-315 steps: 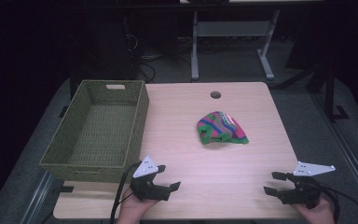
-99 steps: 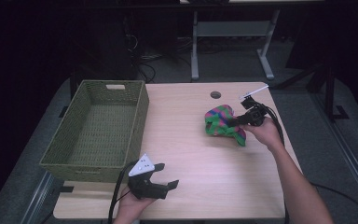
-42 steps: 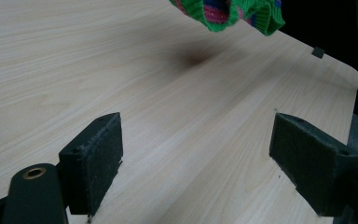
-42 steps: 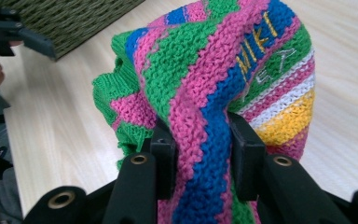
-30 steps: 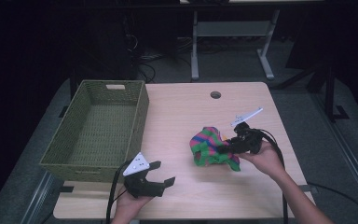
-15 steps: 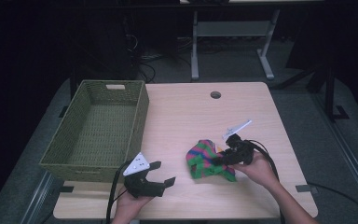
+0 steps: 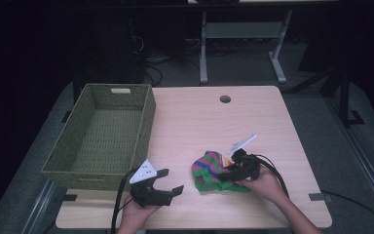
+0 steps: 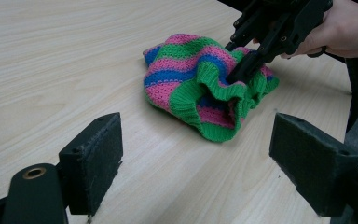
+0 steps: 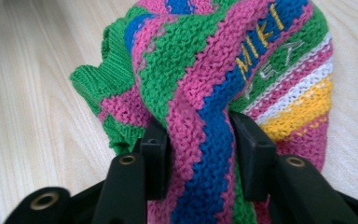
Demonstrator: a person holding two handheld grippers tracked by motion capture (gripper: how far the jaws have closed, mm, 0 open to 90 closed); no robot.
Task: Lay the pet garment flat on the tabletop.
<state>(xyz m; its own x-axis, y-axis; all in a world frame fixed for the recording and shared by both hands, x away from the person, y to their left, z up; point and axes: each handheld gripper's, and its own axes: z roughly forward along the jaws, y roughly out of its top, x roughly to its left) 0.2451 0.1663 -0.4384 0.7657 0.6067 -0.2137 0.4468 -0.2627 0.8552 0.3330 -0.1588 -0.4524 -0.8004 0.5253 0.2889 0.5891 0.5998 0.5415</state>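
A striped knitted garment [image 7: 208, 170] in pink, green and blue lies bunched on the table, front centre. My right gripper [image 7: 227, 175] comes at it from the right. Its jaws have just been opening, and a fold of the knit [image 9: 223, 70] still sits pinched between the pads [image 9: 156, 149]. In the left gripper view the garment [image 8: 191, 84] lies just ahead, with the right gripper [image 8: 242, 70] dipping into its top. My left gripper [image 7: 172, 180] rests at the table's front edge, open, with nothing between its pads [image 8: 98, 158].
A green woven basket [image 7: 148, 122] stands on the left of the wooden table [image 7: 199, 122]. A round cable hole [image 7: 225, 99] sits near the far edge. Table legs and cables lie on the dark floor beyond.
My right gripper has brought the garment down and toward the front, closer to the left gripper, and the knit now rests on the table. The left gripper has stayed put.
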